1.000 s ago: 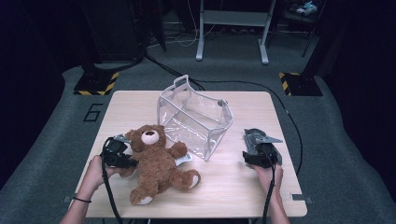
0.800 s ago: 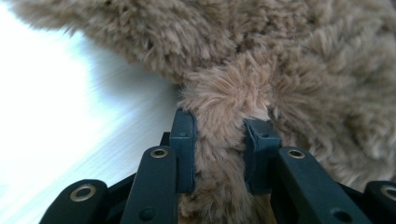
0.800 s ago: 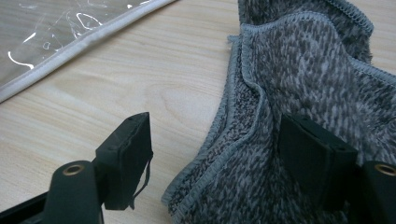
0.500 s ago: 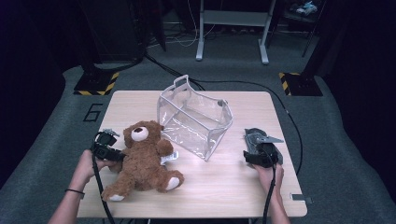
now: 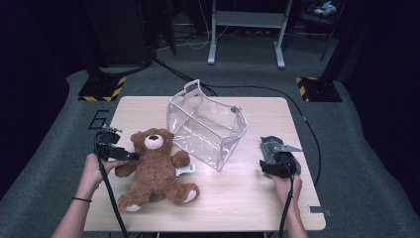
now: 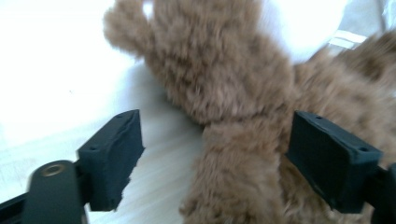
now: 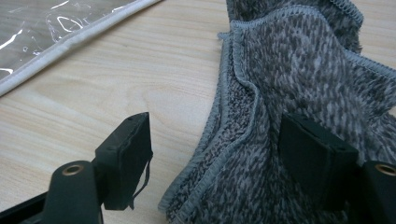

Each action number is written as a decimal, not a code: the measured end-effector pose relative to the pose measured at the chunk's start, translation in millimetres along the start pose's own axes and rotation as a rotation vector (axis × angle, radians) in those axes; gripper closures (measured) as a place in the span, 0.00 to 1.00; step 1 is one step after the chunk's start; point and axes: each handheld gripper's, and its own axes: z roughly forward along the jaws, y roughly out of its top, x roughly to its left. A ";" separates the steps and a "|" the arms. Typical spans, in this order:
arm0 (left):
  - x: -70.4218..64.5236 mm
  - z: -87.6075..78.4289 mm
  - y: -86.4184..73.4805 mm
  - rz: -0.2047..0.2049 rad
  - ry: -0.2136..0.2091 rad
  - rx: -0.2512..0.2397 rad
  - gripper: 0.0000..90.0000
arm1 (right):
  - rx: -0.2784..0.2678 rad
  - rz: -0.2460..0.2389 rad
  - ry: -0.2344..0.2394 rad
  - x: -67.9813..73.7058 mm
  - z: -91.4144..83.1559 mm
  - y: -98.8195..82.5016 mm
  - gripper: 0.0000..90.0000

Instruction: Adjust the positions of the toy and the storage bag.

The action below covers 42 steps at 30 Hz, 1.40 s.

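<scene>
A brown teddy bear (image 5: 156, 171) lies on its back at the front left of the wooden table (image 5: 237, 198). My left gripper (image 5: 130, 155) is at the bear's arm. In the left gripper view the furry arm (image 6: 243, 154) runs between the pads (image 6: 114, 154), which stand off it. The left gripper's (image 6: 217, 126) jaws have just been opening. A clear plastic bag (image 5: 208, 124) with white trim and a handle stands at mid-table. My right gripper (image 7: 217, 135) is open over a grey knitted cloth (image 7: 299, 74). One pad rests on the cloth and the other stands over bare wood.
A white label (image 5: 184, 170) pokes out beside the bear's side. The bag's trimmed edge (image 7: 70, 42) lies just beyond the right gripper (image 5: 271, 148). Cables trail from both grippers toward the front edge. Dark floor, a metal stand and yellow-black striped feet surround the table.
The bear has slid left, away from the bag, and turned. My left gripper moved left with it, then rose a little. The right hand has kept still.
</scene>
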 end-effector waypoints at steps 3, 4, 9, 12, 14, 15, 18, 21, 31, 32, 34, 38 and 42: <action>-12.4 -3.9 8.2 0.009 0.002 -0.029 0.17 | 0.001 0.007 -0.001 1.1 0.4 -0.5 0.28; -19.4 -5.1 12.1 0.011 -0.018 -0.028 0.16 | 0.001 0.007 -0.003 1.2 0.6 -0.6 0.28; -43.1 0.2 18.5 0.058 0.000 -0.029 0.15 | 0.001 0.012 -0.004 1.5 1.0 -1.6 0.28; -53.4 6.4 19.1 0.080 0.013 -0.015 0.15 | 0.000 0.011 -0.001 1.0 0.8 -2.2 0.28; -59.5 12.7 17.5 0.094 0.022 0.009 0.15 | 0.002 0.002 -0.002 0.2 0.6 -2.6 0.28; -61.2 16.5 16.1 0.091 0.021 0.019 0.14 | 0.002 0.001 -0.001 0.2 0.5 -2.8 0.28; -60.3 26.8 10.8 0.098 0.033 0.043 0.12 | 0.000 0.011 -0.002 1.2 0.7 -3.2 0.28; -50.4 28.7 8.7 0.102 0.008 0.059 0.11 | 0.001 0.013 0.001 0.9 0.7 -3.7 0.28; -20.0 21.4 6.6 0.080 -0.005 0.135 0.11 | 0.000 0.007 -0.001 -1.7 -0.4 -3.8 0.29; -17.7 19.9 7.5 0.065 -0.011 0.114 0.11 | 0.000 0.008 -0.002 -2.0 -0.5 -3.8 0.29; -17.7 18.7 11.6 0.029 -0.006 0.091 0.12 | -0.003 0.023 -0.003 -1.7 -0.1 -3.6 0.29; -22.5 31.1 20.0 -0.040 -0.026 0.079 0.12 | -0.004 0.037 -0.004 -2.1 0.3 -3.8 0.29; -37.7 43.3 29.4 -0.054 0.048 0.076 0.07 | 0.000 0.021 -0.003 -3.9 -0.2 -4.8 0.29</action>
